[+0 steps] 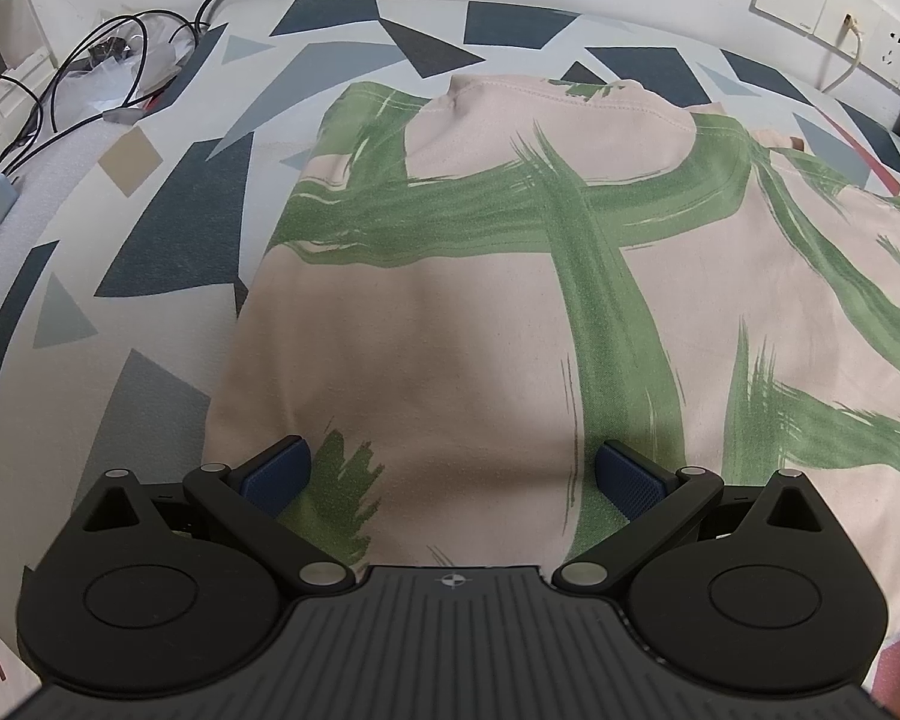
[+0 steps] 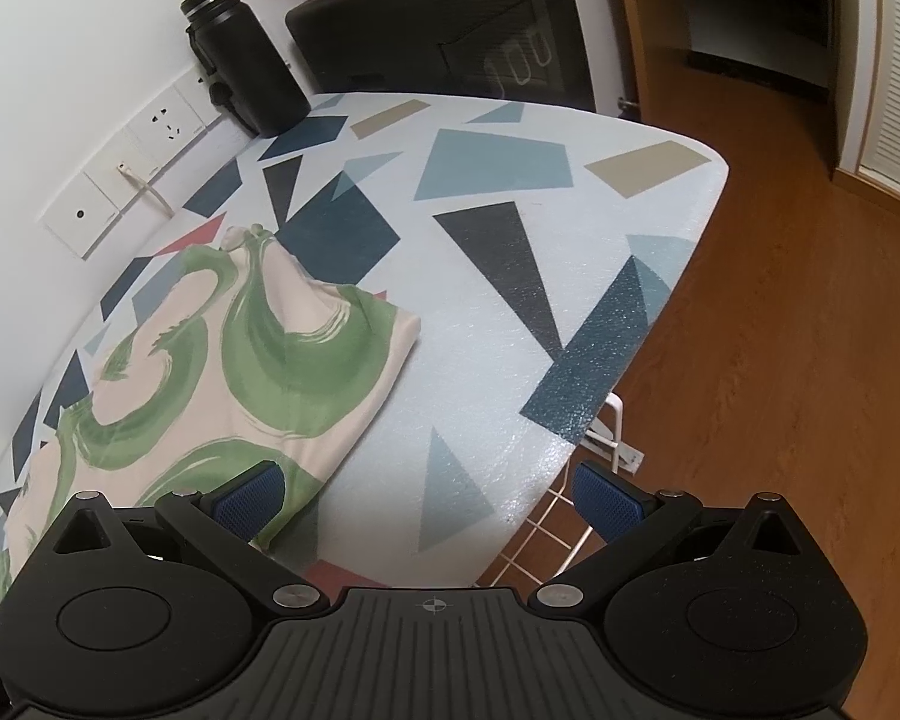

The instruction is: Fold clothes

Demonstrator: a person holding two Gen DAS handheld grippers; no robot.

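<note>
geometric-patterned tabletop (image 2: 510, 312), wood floor (image 2: 780, 360) | folded pink green-brushstroke shirt (image 1: 480, 300) by wall edge | left claw (image 1: 453, 474), right claw (image 2: 429, 495) both spread, empty

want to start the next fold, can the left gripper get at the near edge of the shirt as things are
Probably yes. The left gripper hangs open right over the shirt, pads apart with only flat cloth between them. Nothing lies on the shirt, and the cables sit far off.

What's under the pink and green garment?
The garment lies flat on the geometric-print table cover, which shows all around it. Anything beneath the fabric itself is hidden. Both grippers hover open, holding nothing.
</note>
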